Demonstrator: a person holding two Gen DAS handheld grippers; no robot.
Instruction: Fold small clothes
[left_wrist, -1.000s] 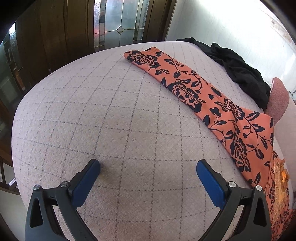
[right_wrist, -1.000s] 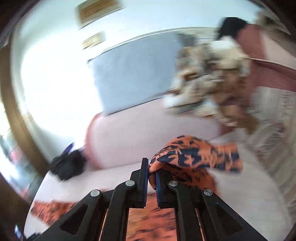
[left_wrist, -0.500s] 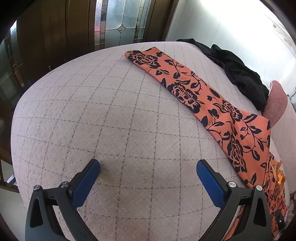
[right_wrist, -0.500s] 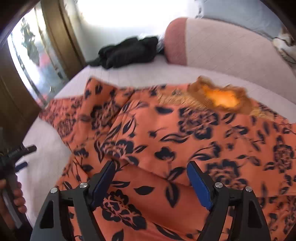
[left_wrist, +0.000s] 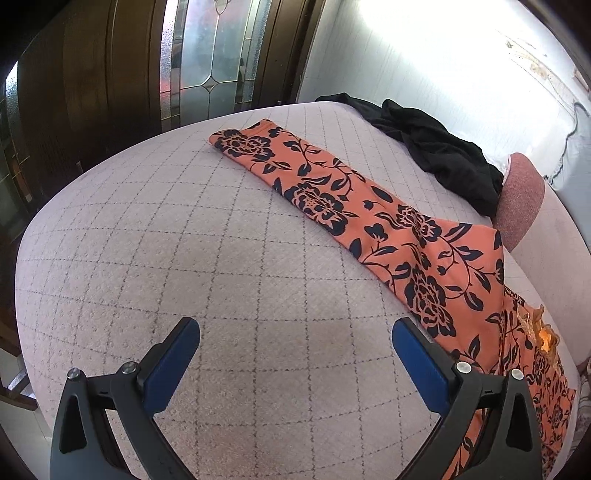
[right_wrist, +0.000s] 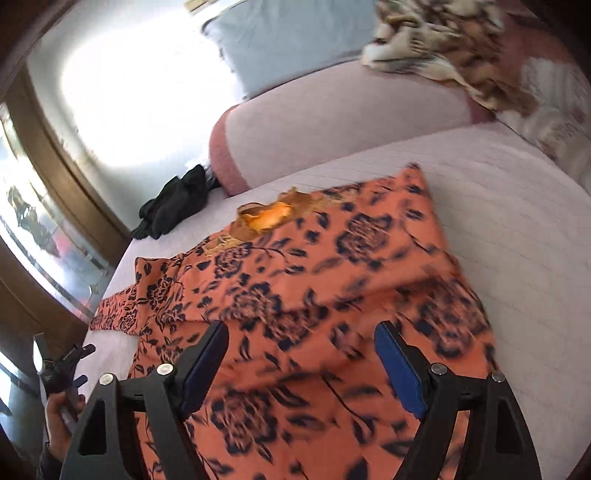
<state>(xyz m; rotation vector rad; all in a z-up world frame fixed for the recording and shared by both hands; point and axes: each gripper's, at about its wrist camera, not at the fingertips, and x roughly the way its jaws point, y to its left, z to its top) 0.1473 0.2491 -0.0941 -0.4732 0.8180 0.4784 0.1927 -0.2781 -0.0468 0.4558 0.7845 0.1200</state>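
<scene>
So the orange floral garment (right_wrist: 332, 280) is lying on the bed (left_wrist: 184, 258), body part folded over on itself, w/ one long sleeve or leg (can't tell which tbh) (left_wrist: 332, 195) stretched flat away from it toward the glass door (left_wrist: 207, 59). Gold embroidered neckline (right_wrist: 266, 218) sits on the garment's far side, pointing at the pink bolster (right_wrist: 332, 122).

Right claw (right_wrist: 301, 363) is spread wide right over the folded part, nothing pinched between the pads, cloth just lying under it. Left claw (left_wrist: 295, 360) is also wide open, hovering over bare bedspread beside the long strip, not touching fabric afaict. You can see the person's hand (right_wrist: 61, 410) gripping that tool from the right cam.

What could go wrong imo: fabric looks thin and slippery, so grabbing only the top layer would drag the fold open again. Also the long strip is well away from the body part, so a pull from one end prob skews it. Black clothes (left_wrist: 436, 155) are heaped near the garment by the bolster, a sloppy sweep could snag them. Right view is pretty blurry, so exact edges are hard to call.
</scene>
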